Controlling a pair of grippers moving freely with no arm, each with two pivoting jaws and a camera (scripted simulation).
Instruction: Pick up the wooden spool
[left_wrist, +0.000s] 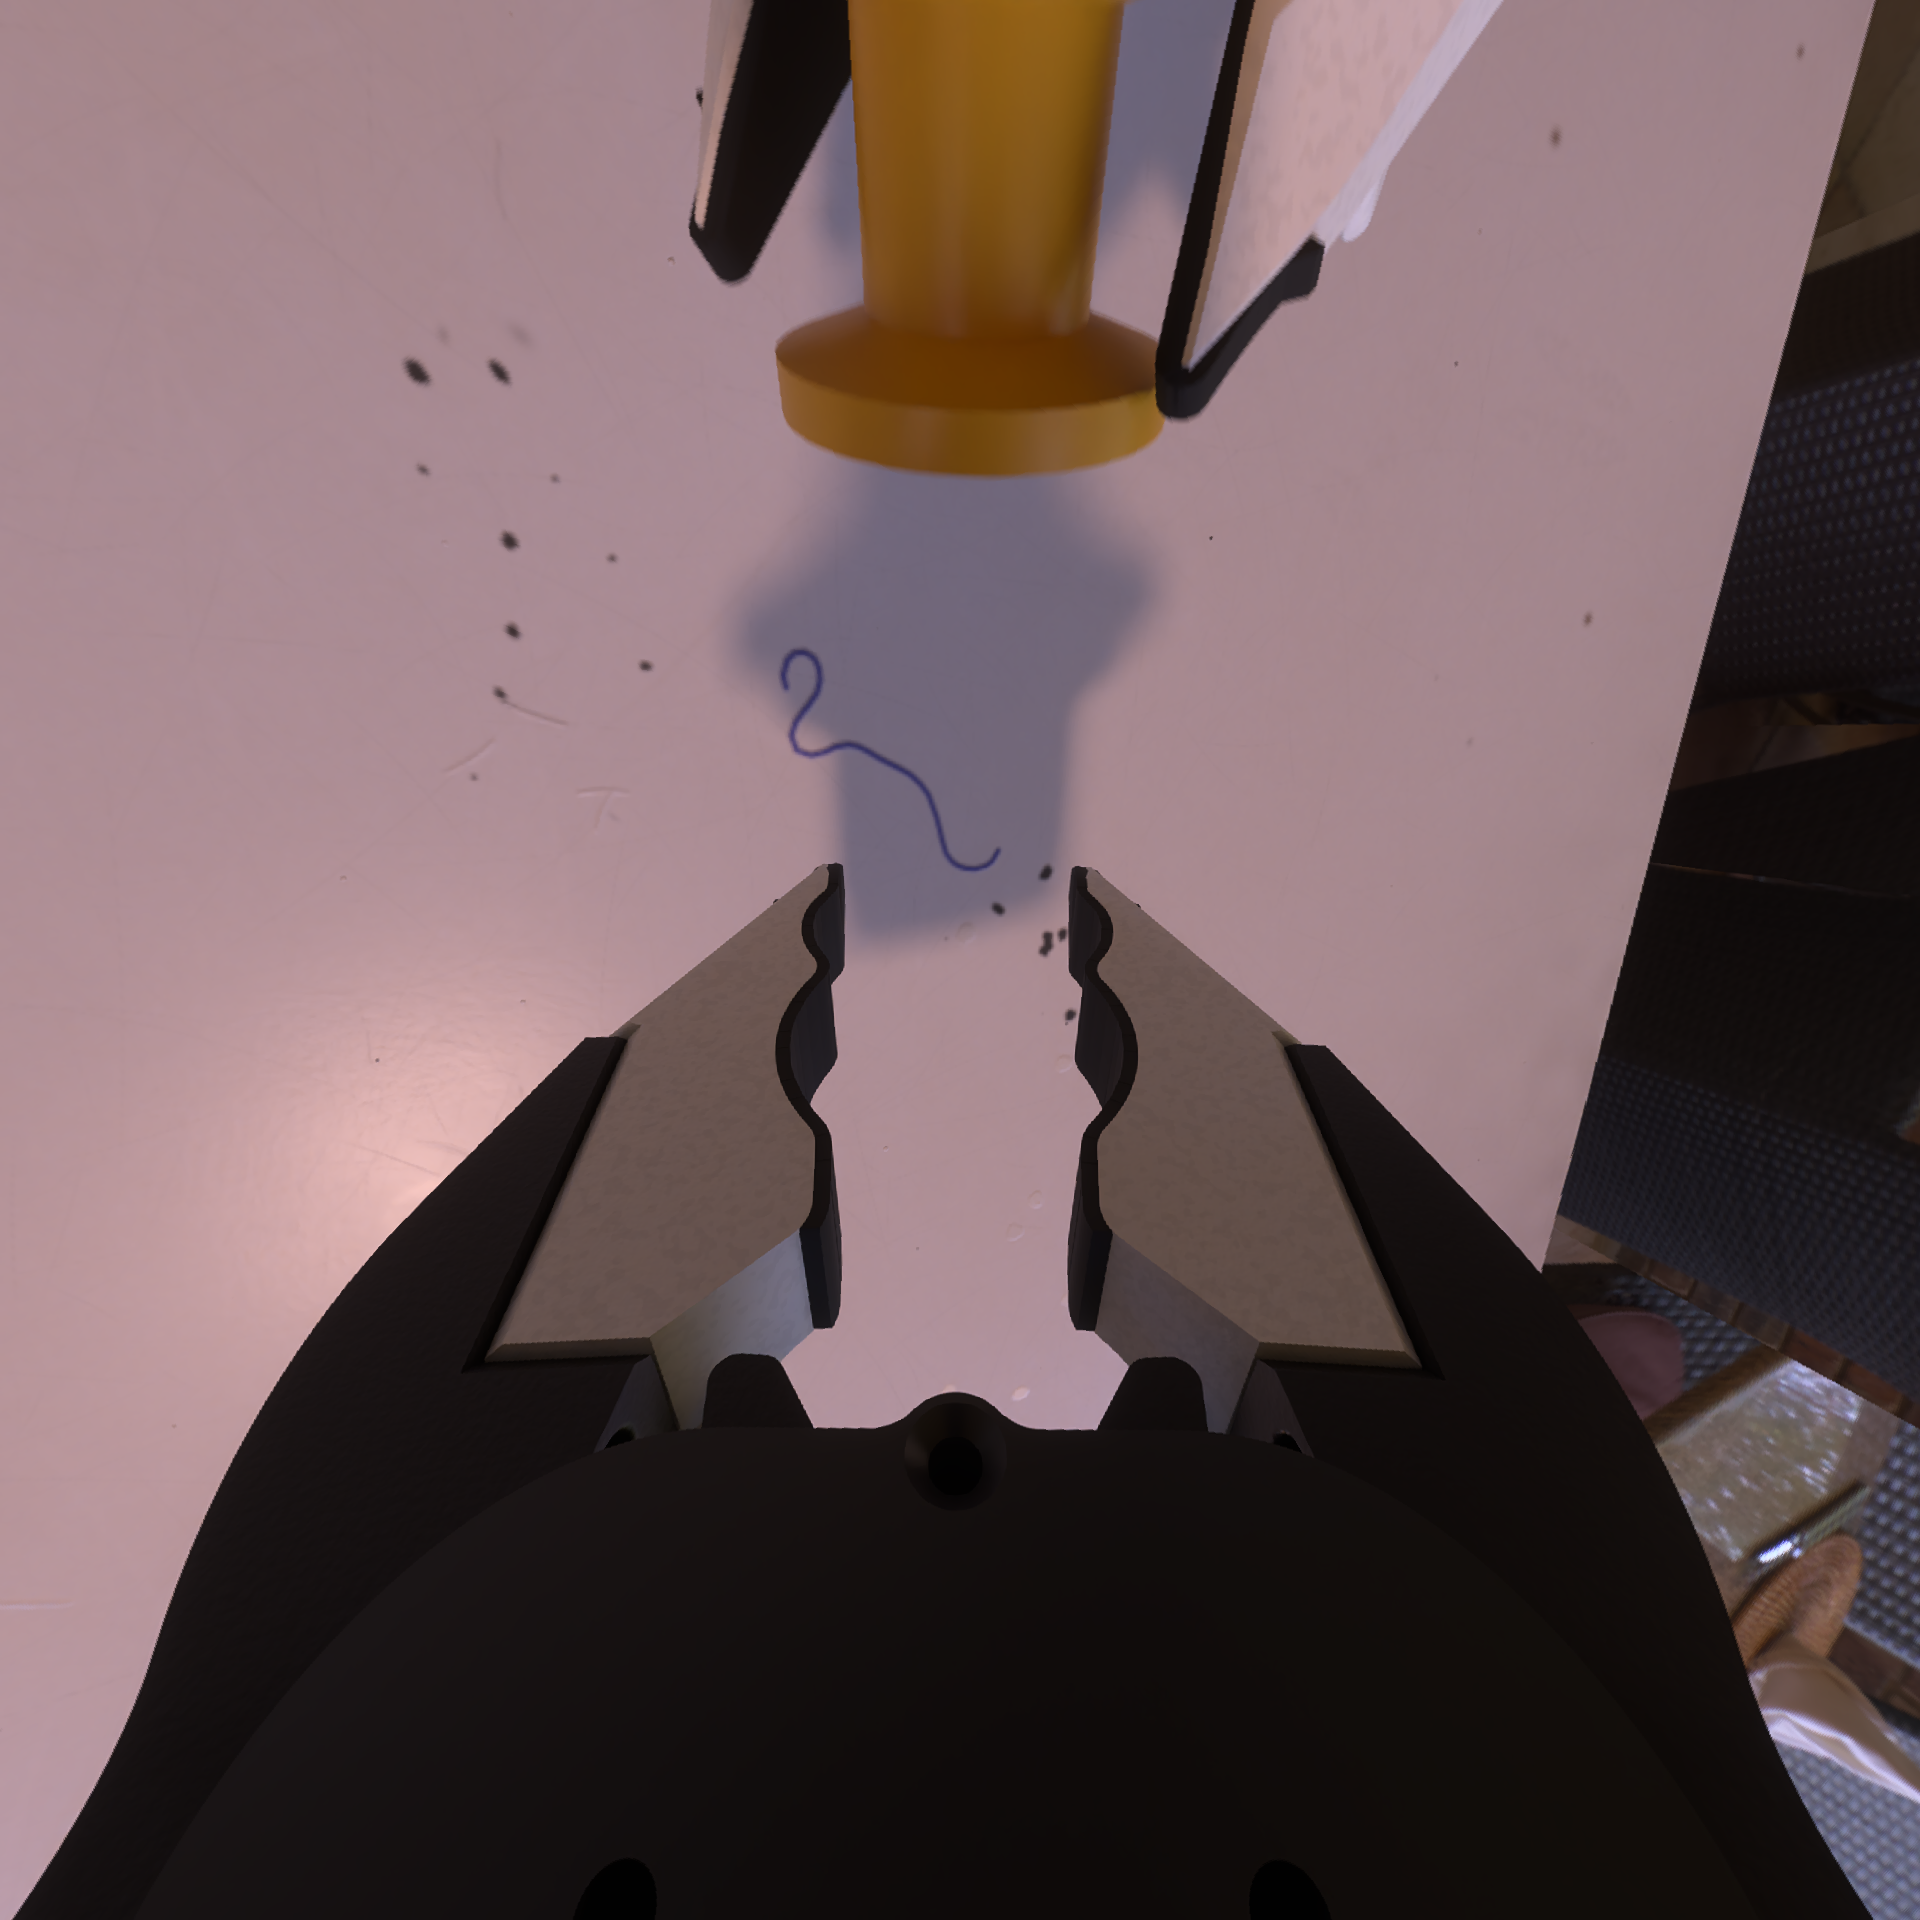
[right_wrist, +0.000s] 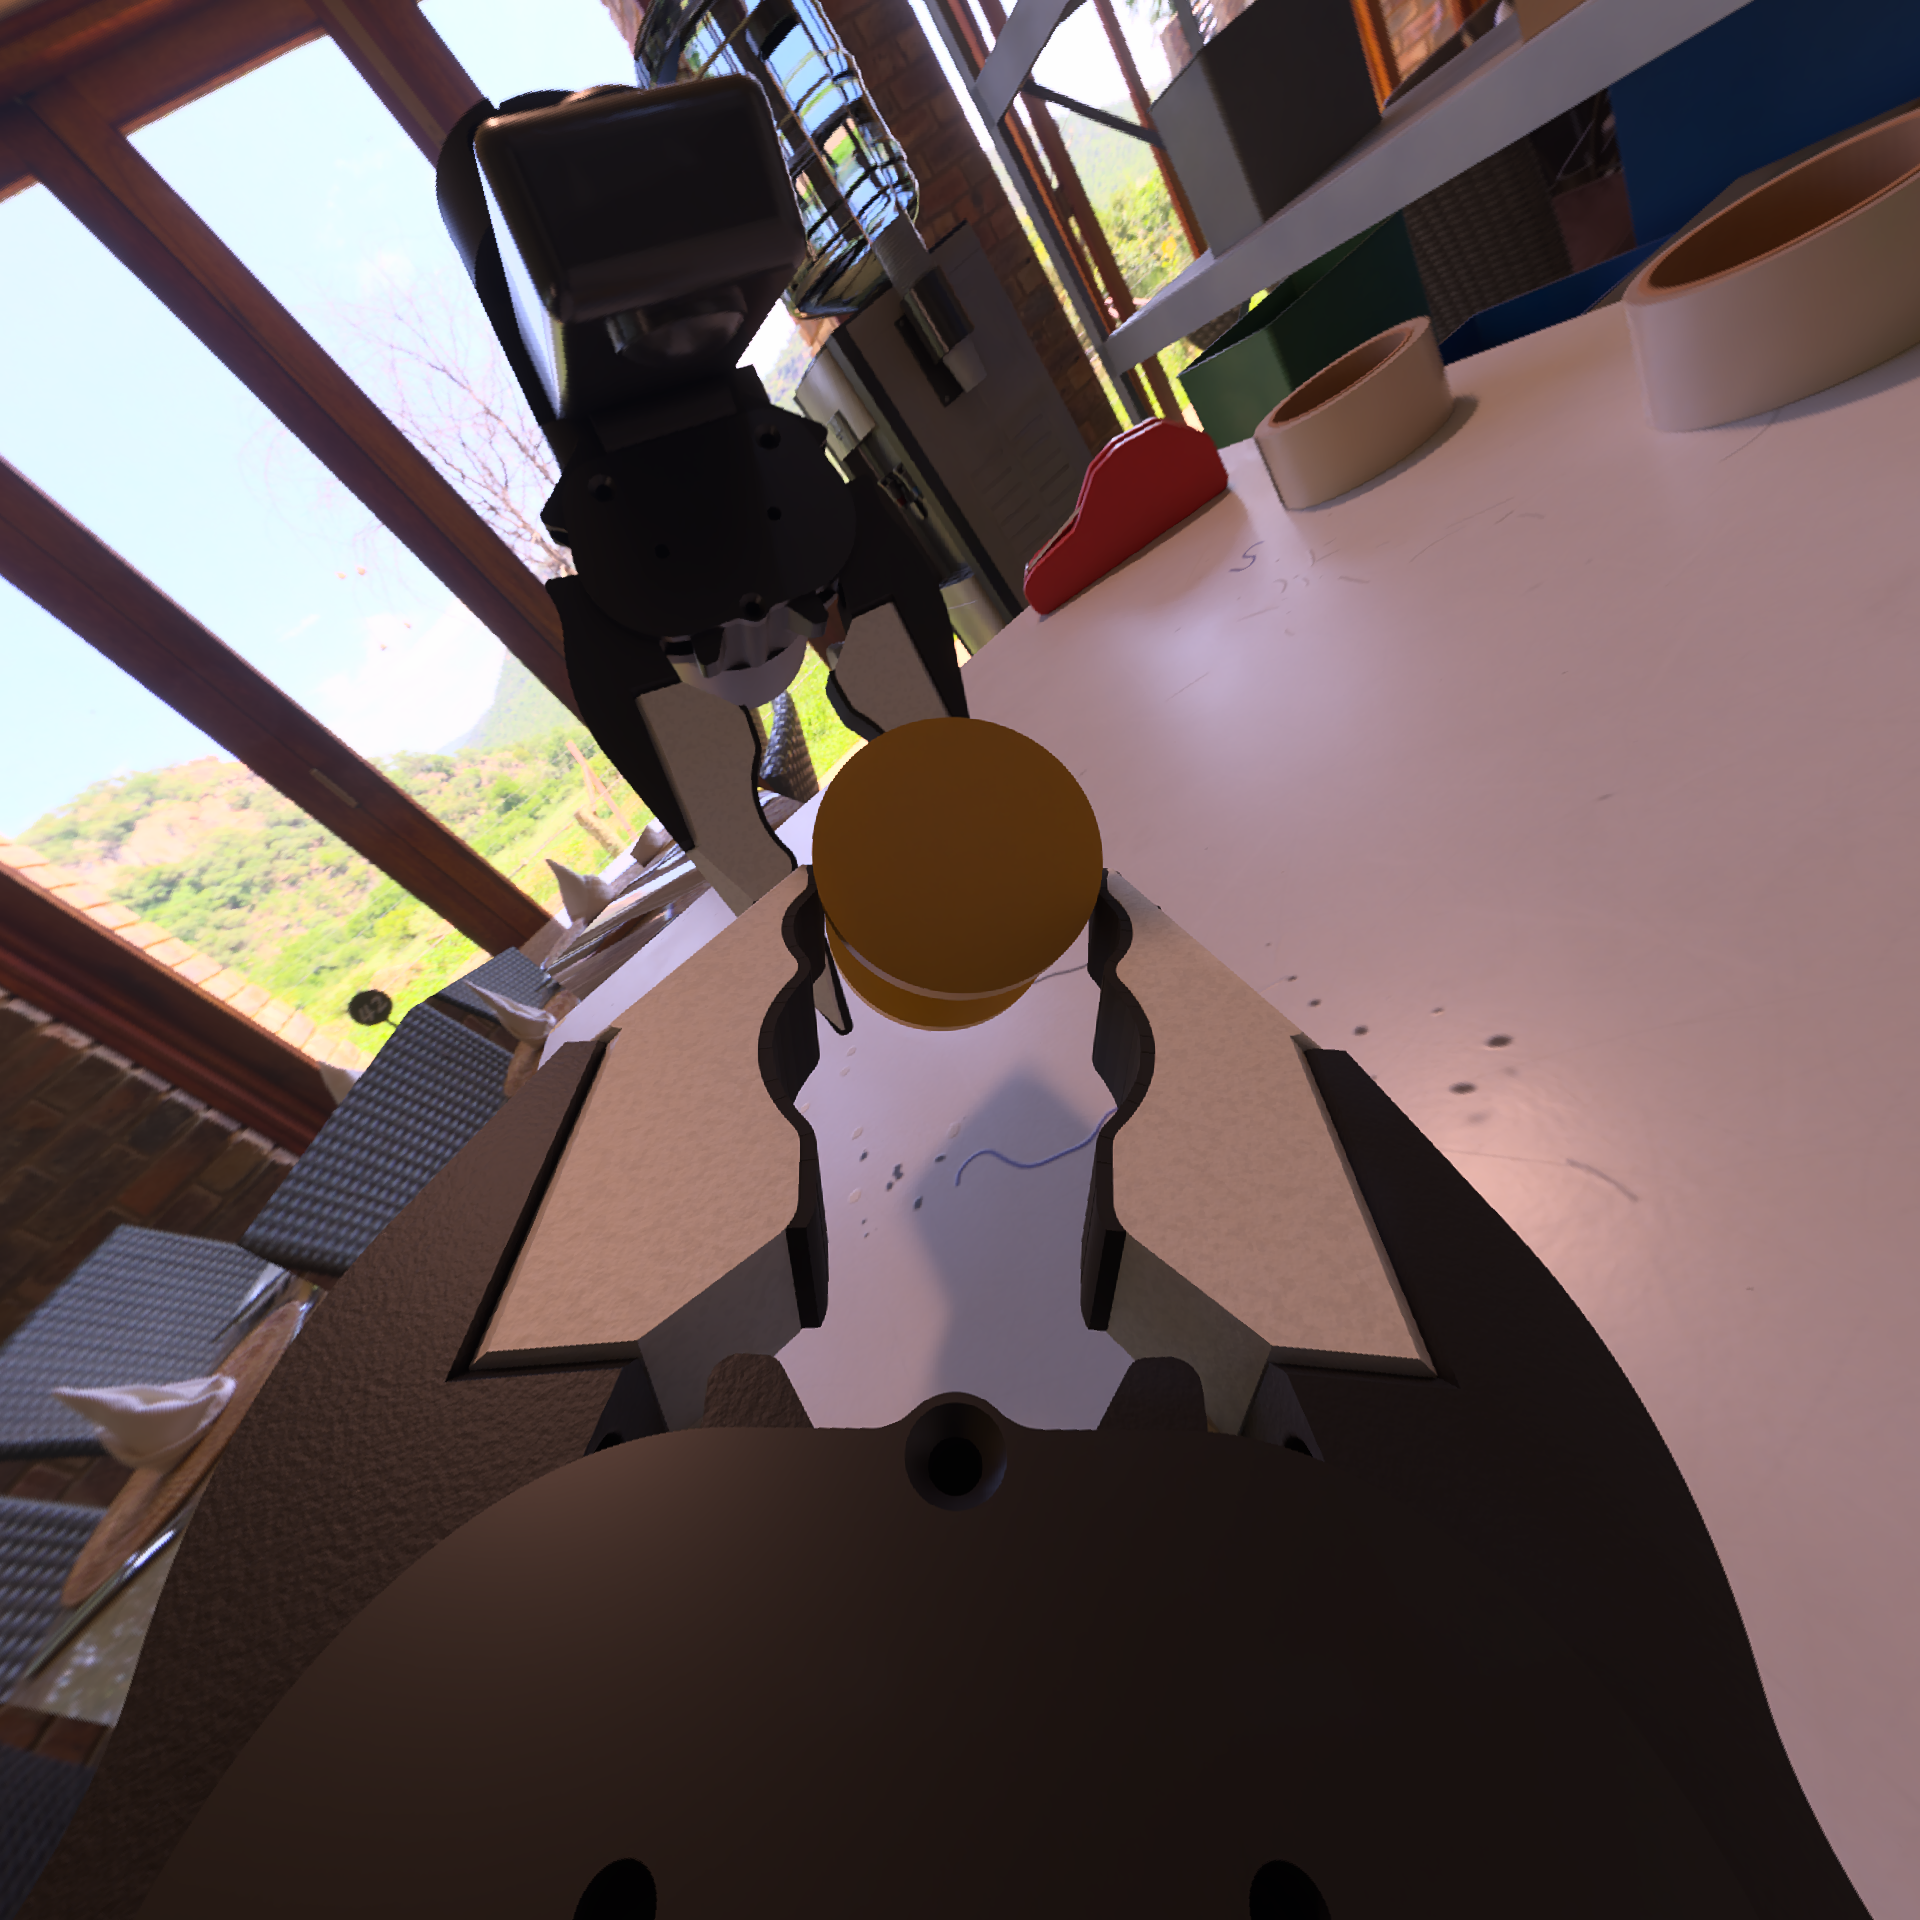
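Our right gripper (right_wrist: 954, 894) is clamped on the wooden spool (right_wrist: 956, 868), fingertips against its shaft between the flanges; its shadow on the white table (right_wrist: 1507, 779) suggests we hold it clear. Our left gripper (left_wrist: 956, 883) hangs empty, parted, just in front. We judge the lift underway; next, rise steadily without tilting. Tape rolls (right_wrist: 1351, 426) sit well apart.
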